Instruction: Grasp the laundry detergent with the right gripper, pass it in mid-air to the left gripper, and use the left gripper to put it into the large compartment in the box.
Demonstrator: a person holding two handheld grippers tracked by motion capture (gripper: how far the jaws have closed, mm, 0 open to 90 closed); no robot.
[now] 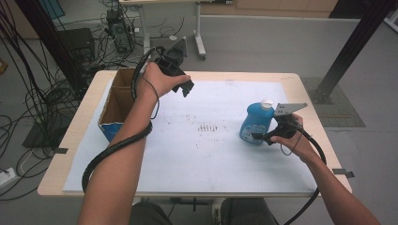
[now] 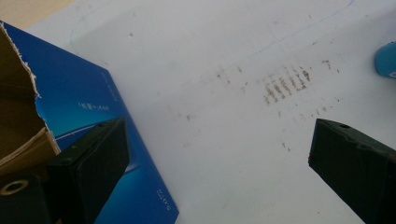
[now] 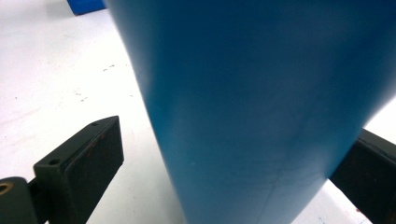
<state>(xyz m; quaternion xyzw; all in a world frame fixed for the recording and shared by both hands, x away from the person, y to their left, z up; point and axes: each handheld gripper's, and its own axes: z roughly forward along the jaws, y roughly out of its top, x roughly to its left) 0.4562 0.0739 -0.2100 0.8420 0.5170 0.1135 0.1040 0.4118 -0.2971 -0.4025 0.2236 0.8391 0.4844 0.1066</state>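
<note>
Table (image 1: 309, 89) w/ white sheet (image 1: 211, 154); box (image 1: 117, 105) & blue bottle (image 1: 256, 123) on it.

Blue bottle (image 1: 256, 123) with white cap stands upright on the table's right side.

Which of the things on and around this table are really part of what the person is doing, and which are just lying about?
In use:
- blue bottle, between the right claw's open jaws
- open cardboard box, beside the left claw

Just lying about:
- brown stains on the white table cover
- cables on the floor
</note>
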